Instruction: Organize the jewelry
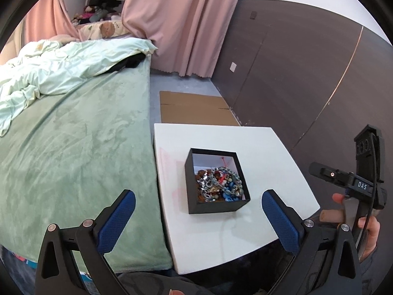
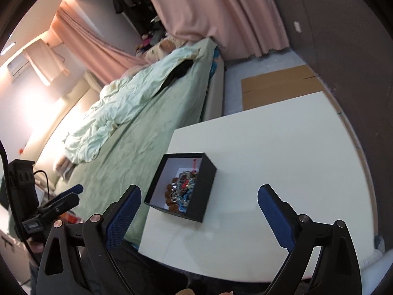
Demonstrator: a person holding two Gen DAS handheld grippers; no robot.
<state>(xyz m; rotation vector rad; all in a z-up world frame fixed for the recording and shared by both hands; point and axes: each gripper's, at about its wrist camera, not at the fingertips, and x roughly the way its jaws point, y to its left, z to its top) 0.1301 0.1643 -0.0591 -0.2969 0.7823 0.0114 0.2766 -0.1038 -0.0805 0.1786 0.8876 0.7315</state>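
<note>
Jewelry (image 1: 217, 184), a tangled heap of beaded bracelets and silver-toned chain in brown, blue and red, sits inside the square black open-topped box with a white lining (image 1: 213, 205), and that box rests near the middle of the white rectangular bench (image 1: 265, 147). From my left camera I see the left gripper (image 1: 197, 205) with its blue-padded fingers (image 1: 122, 211) spread wide, nothing between them; the box shows in the gap beyond them, apart from both pads. My right camera gives the same story for the right gripper (image 2: 199, 202): its blue-padded fingers (image 2: 272, 209) stand wide apart and hold nothing, with the box (image 2: 199, 196) lying ahead and a little left of centre, not touching either pad. A thin red cord (image 2: 195, 163) shows against the box's white inner wall. At the right edge of the left view I can make out the other gripper's black body and a hand (image 1: 368, 231) around its handle. Beside the bench on the left runs a bed with a plush green blanket (image 1: 73, 147) and a crumpled pale green duvet (image 1: 61, 66). Beyond the bench, a flat brown cardboard sheet (image 1: 194, 108) lies on the grey floor, below pink curtains (image 1: 181, 24) and beside a dark brown panelled wall (image 1: 294, 78).
</note>
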